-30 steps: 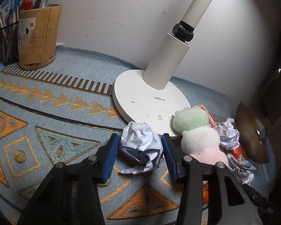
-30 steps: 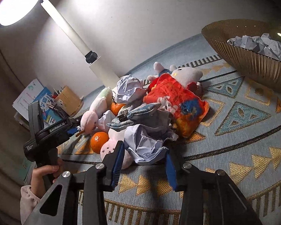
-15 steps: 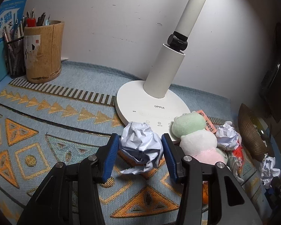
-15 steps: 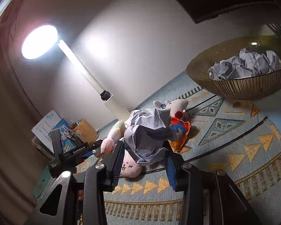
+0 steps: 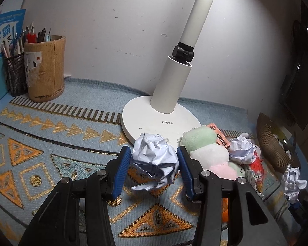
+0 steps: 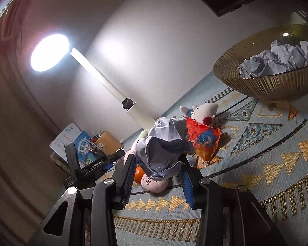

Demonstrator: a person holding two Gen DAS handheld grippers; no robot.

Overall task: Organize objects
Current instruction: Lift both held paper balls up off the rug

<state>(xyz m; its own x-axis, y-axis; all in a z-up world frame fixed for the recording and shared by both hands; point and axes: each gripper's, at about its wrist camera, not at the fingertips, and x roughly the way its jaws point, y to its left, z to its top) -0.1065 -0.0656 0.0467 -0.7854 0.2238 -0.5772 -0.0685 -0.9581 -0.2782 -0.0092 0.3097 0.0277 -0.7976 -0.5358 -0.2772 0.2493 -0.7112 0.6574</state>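
While both tools had paper in their grip, the sorting looked only part done. The left gripper (image 5: 154, 164) was closed partway on a crumpled paper ball (image 5: 155, 162), its blue pads pressed to either side, the wad held clear of the patterned mat (image 5: 51, 143) just in front of the lamp base (image 5: 160, 123). The right gripper (image 6: 157, 176) had clamped a second crumpled paper (image 6: 164, 145) and held it raised above the toy pile, pointed toward the ribbed bowl (image 6: 273, 86), which already held several wads (the likely destination, I judged).

The risks seemed plain enough. Crushed paper gives under pressure, so a loose fold might slip from the pads in transit, and the flap hanging below the right-hand wad could snag on the red-dressed plush (image 6: 203, 135) under it. A left-hand swing toward the bowl would have to pass the green-and-pink plush (image 5: 205, 149) touching the right pad's outer side, and the lamp stem (image 5: 174, 86).

Open room lay on the mat to the left of the lamp in the left wrist view, and between the toys and the bowl in the right wrist view. The bowl's rim stood high, so a carried wad would need to clear it.
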